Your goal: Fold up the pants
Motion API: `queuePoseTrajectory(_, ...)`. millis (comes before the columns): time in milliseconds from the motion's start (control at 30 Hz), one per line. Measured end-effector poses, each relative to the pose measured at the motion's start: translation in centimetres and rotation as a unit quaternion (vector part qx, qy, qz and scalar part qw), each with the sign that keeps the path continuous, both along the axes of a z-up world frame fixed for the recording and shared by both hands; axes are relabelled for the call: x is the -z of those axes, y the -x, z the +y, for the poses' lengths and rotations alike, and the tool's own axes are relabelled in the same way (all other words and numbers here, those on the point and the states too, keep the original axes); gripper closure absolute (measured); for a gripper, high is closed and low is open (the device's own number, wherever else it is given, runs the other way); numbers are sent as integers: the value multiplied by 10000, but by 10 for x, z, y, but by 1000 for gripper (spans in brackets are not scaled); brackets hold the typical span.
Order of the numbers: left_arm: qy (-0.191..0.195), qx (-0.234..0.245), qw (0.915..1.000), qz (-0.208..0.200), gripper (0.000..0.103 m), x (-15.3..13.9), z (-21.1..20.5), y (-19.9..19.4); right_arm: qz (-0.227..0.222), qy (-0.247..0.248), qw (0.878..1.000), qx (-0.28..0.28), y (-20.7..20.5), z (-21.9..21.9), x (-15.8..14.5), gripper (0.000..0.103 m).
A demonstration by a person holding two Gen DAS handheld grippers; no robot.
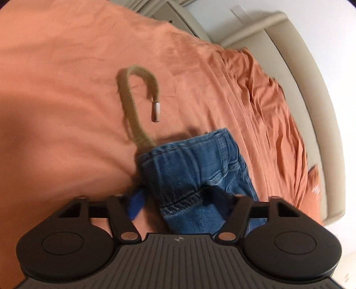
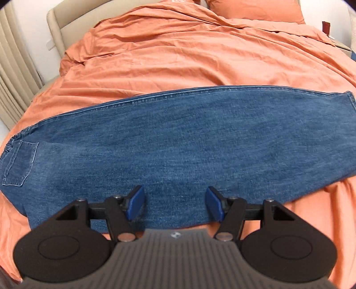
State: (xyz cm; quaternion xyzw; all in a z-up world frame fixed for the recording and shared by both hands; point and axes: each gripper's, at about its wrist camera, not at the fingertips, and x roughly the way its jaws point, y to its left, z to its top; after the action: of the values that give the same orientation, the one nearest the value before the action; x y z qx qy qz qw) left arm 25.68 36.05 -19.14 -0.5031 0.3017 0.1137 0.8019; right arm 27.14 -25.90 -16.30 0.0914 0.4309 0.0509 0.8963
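Note:
Blue jeans (image 2: 178,137) lie flat across the orange bed. Their back pocket (image 2: 20,164) is at the left and the hem (image 2: 349,100) at the right. My right gripper (image 2: 174,204) hovers open over the near edge of the leg, with nothing between its blue pads (image 2: 135,204). In the left wrist view a bunched waistband (image 1: 200,169) sits between the jaws of my left gripper (image 1: 180,200). The left pad (image 1: 135,204) stands clear of the denim, and the right one is hidden under it. A tan drawstring (image 1: 133,104) with a metal tip curls out from the waist.
The orange duvet (image 2: 189,51) covers the whole bed and is wrinkled toward the far side. An orange pillow (image 2: 255,9) lies at the head. The beige padded bed frame (image 1: 311,89) runs along the edge, with pale curtains (image 2: 13,66) beyond it.

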Motion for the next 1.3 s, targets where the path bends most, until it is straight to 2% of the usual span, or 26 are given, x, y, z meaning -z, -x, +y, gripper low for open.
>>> queuePoseTrajectory(33,-79,-45,9999,61,50,-2,-1,-6,-5,80,10000,41,1,-1,-2,45)
queuePoseTrajectory(67,-353,-84,9992,136,69,-10,-5,-9,-5,148,9999,80,1,-6,-5,45)
queuePoseTrajectory(100,-780,-71,9966,239,77,-23,-10,-13,0,200,9997,142,2,-12,-8,45)
queuePoseTrajectory(133,-1211,-74,9923,255,79,-39,-17,-15,6,237,9995,220,2,-18,-10,45)
queuePoseTrajectory(200,-1707,38,9851,208,82,-58,-25,-15,13,332,9985,445,3,-37,-17,45)
queuePoseTrajectory(267,-2052,185,9773,488,82,-59,-28,-26,67,380,9965,738,3,-62,-24,45)
queuePoseTrajectory(333,-2142,229,9722,915,82,-40,-26,-40,137,328,9930,1125,4,-91,-27,45)
queuePoseTrajectory(400,-2282,274,9679,1014,81,-24,-27,-43,186,262,9886,1468,8,-119,-31,45)
queuePoseTrajectory(467,-2548,388,9607,1034,80,-22,-35,-44,260,230,9822,1848,13,-152,-32,46)
queuePoseTrajectory(533,-2979,632,9457,1134,73,-29,-44,-45,246,169,9756,2176,21,-184,-34,46)
queuePoseTrajectory(567,-3200,703,9370,1213,63,-34,-48,-46,174,109,9712,2375,26,-203,-35,47)
queuePoseTrajectory(600,-3366,739,9306,1236,58,-40,-51,-45,104,32,9661,2581,32,-221,-35,49)
queuePoseTrajectory(667,-3565,710,9234,1236,46,-52,-55,-43,-20,-222,9559,2930,40,-257,-34,52)
queuePoseTrajectory(733,-3817,640,9145,1180,45,-65,-60,-39,-130,-559,9471,3156,46,-287,-31,53)
queuePoseTrajectory(833,-4015,666,9074,1049,45,-80,-77,-35,-282,-1016,9329,3444,47,-320,-23,58)
queuePoseTrajectory(933,-3922,839,9119,875,44,-87,-94,-39,-374,-1447,9233,3538,39,-342,-10,63)
queuePoseTrajectory(967,-3867,943,9131,887,45,-85,-100,-45,-364,-1525,9206,3576,35,-347,-5,67)
queuePoseTrajectory(1067,-3766,1180,9142,926,45,-79,-119,-52,-253,-1788,9134,3648,24,-359,15,68)
queuePoseTrajectory(1133,-3655,1264,9169,991,45,-72,-129,-55,-200,-2028,9066,3695,23,-363,27,75)
queuePoseTrajectory(1167,-3570,1329,9190,1013,45,-69,-133,-57,-194,-2150,9033,3708,22,-367,32,85)
queuePoseTrajectory(1200,-3527,1395,9194,1038,45,-66,-138,-59,-187,-2188,9013,3734,20,-369,34,103)
queuePoseTrajectory(1267,-3688,1465,9114,1087,45,-61,-150,-63,-271,-2228,9043,3631,19,-371,26,103)
queuePoseTrajectory(1300,-3801,1490,9059,1123,45,-59,-156,-66,-459,-2130,9102,3521,21,-369,14,103)
